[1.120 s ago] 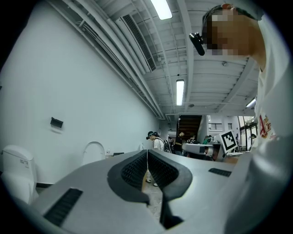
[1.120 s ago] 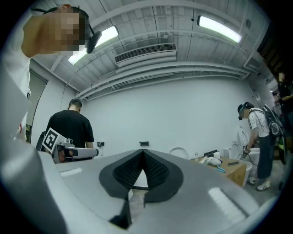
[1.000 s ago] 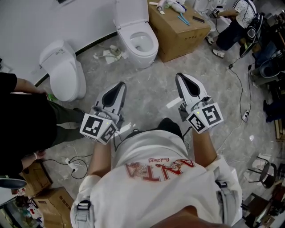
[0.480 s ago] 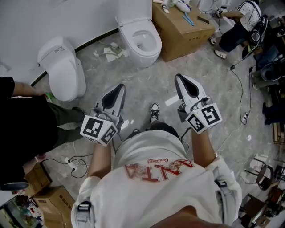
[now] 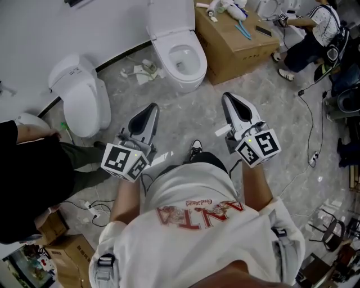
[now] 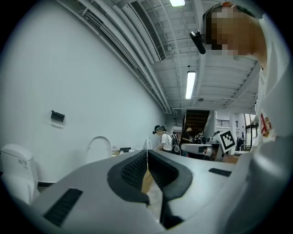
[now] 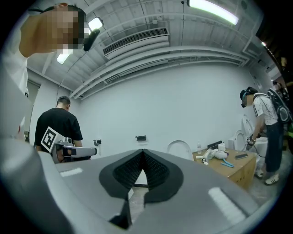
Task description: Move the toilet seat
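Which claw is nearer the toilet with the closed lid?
Left. In the head view the left claw is right of the closed-lid toilet, not touching; the right claw is farther right still.

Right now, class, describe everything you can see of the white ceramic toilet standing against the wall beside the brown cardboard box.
The white glossy toilet stands upright on the grey marbled floor, its back to the white wall. Its oval bowl is uncovered, and the lid is raised against the wall. The brown cardboard box sits close on one side; whether they touch cannot be told. Pale paper scraps lie on the floor at the other side.
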Demonstrator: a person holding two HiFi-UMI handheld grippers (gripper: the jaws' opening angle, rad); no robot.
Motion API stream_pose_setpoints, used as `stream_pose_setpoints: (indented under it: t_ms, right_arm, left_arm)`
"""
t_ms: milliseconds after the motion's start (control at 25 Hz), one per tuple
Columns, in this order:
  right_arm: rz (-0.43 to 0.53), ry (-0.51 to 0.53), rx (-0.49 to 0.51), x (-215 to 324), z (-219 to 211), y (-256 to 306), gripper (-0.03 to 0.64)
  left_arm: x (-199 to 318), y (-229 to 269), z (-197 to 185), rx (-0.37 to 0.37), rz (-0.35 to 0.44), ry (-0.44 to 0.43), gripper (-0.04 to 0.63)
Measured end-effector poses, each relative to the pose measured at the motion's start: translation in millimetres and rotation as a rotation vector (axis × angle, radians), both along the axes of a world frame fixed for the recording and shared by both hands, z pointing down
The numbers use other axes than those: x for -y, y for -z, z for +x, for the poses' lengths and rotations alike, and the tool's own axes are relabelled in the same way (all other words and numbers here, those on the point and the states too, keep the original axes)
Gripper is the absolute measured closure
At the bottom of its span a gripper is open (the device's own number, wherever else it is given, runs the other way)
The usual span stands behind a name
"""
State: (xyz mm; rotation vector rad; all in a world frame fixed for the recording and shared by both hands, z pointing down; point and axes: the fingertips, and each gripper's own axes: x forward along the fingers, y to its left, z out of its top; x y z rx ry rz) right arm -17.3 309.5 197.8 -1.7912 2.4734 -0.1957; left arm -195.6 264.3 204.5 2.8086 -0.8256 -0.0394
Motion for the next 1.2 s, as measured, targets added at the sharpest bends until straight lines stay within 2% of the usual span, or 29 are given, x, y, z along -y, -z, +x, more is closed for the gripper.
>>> stream_pose_setpoints:
  t_ms: [520, 680, 840, 1200]
  right_arm:
    - [-0.047, 0.032, 0.084, 70, 119, -22, 0.614]
    - [-0.071, 0.039, 0.109, 85, 134, -36, 0.614]
    - [-0.086, 0.057, 0.069, 104, 136, -42, 0.614]
    - [-0.128, 0.042, 0.057, 165, 149, -56, 0.614]
  left_arm:
    - [57, -2, 108, 0.071, -0.015, 0.052, 0.581]
    - [69, -16, 117, 0.097, -0.043, 0.070, 0.581]
    - [93, -26, 121, 0.089, -0.057, 0.091, 0.582]
    - [160, -42, 131, 0.056, -0.085, 0.090, 0.581]
